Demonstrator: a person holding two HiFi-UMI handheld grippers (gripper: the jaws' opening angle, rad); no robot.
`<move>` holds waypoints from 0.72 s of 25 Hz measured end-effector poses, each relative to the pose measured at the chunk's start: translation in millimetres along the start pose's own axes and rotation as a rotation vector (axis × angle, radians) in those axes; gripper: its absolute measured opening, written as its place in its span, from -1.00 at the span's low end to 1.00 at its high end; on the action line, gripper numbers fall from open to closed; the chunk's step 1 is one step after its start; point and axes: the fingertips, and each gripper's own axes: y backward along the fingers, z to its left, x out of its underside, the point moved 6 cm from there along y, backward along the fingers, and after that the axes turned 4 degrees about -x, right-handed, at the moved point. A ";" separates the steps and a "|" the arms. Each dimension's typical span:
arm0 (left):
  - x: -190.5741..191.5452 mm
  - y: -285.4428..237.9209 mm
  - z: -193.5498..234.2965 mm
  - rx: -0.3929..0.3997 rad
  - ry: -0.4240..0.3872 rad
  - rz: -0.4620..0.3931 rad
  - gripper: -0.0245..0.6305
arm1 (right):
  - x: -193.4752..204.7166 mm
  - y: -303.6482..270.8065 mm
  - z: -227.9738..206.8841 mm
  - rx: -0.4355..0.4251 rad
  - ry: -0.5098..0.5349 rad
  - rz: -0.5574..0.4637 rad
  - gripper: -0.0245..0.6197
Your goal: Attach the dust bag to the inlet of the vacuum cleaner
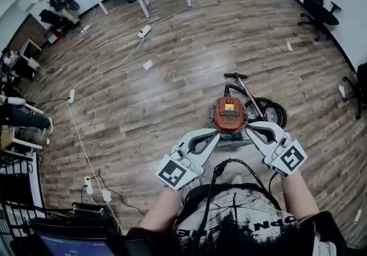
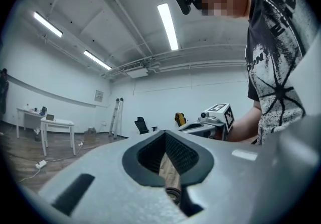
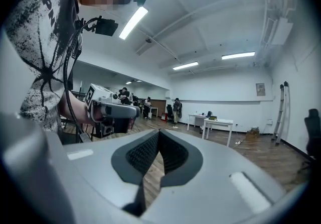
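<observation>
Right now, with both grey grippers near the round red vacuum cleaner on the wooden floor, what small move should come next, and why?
Probably open both grippers. The left gripper and right gripper are shut and hold nothing, at either side of the round red vacuum cleaner. No dust bag shows in any view, so it must be found and gripped first.

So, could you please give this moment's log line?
left gripper: shut, empty | right gripper: shut, empty | red vacuum cleaner: on floor | dust bag: unseen
</observation>
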 end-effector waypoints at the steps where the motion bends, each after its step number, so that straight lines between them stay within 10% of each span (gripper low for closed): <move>1: -2.8 -1.7 -1.7 0.001 -0.004 -0.010 -0.92 | -0.2 1.5 0.5 0.007 0.007 0.006 -0.90; 18: -1.9 2.0 -10.0 0.033 -0.020 -0.009 -0.92 | 0.1 10.5 9.6 0.045 0.075 -0.043 -0.90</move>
